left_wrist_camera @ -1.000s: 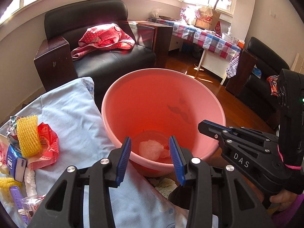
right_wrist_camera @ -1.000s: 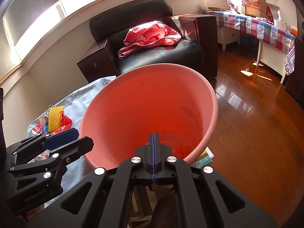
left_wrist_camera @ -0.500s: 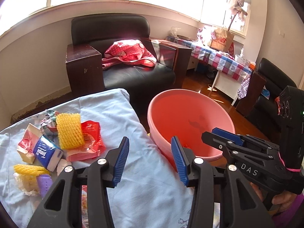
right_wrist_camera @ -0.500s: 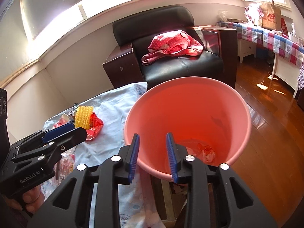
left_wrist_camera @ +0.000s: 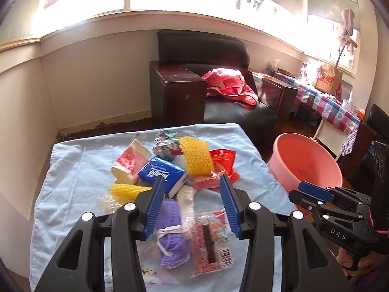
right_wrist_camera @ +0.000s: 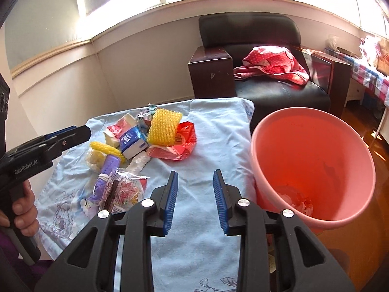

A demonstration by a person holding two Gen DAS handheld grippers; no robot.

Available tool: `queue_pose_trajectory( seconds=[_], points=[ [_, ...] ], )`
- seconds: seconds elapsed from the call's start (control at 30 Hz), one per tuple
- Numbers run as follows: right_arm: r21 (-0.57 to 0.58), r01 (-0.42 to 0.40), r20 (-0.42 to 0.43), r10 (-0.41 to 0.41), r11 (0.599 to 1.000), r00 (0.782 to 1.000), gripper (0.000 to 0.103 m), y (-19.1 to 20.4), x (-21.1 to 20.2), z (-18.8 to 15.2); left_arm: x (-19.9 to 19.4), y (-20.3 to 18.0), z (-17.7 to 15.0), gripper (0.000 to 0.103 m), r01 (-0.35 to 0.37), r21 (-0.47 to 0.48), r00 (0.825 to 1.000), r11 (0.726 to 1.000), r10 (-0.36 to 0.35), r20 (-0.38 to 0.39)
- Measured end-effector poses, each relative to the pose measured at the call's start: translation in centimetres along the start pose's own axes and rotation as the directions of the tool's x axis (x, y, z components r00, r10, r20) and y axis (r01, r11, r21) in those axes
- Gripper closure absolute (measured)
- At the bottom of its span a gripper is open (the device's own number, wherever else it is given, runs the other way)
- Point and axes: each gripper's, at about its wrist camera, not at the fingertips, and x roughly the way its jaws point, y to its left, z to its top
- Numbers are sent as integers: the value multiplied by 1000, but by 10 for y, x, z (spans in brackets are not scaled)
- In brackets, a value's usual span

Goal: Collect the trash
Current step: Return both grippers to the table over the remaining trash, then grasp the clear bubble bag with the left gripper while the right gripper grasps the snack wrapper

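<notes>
I see some crumpled paper point(right_wrist_camera: 297, 198) in the pink bucket point(right_wrist_camera: 340, 219); trash pile point(left_wrist_camera: 175, 170) mid-frame is left. Left gripper point(left_wrist_camera: 192, 206) and right gripper point(right_wrist_camera: 195, 200) are both released, empty.

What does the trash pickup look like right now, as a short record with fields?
surface: light blue cloth over a table
trash pile: yellow foam net, red wrapper, blue tissue pack, purple item, clear snack packet, all on the cloth
bin: pink bucket beside the table, crumpled trash at its bottom
left gripper: open, empty, above the pile
right gripper: open, empty, jaws just opened, over bare cloth
</notes>
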Motion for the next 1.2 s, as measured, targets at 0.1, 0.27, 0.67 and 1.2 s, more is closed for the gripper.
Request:
queue_pose_trajectory(
  seconds=[0.1, 0.27, 0.67, 1.2],
  points=[
    [-60, -14, -48, 11, 998, 999, 72, 17, 8, 0, 1, 27, -10, 57, -51, -43, 999, 998, 50, -23],
    [-108, 1, -132, -15, 994, 991, 72, 34, 27, -3, 11, 64, -23, 57, -95, -129, 994, 987, 86, -71],
    [-17, -113, -189, 108, 993, 976, 72, 34, 48, 4, 57, 100, -35, 57, -119, -238, 979, 964, 74, -189],
    [12, -223, -271, 218, 975, 937, 52, 57, 65, -5, 41, 108, -38, 96, -96, -231, 986, 968, 61, -153]
  ],
)
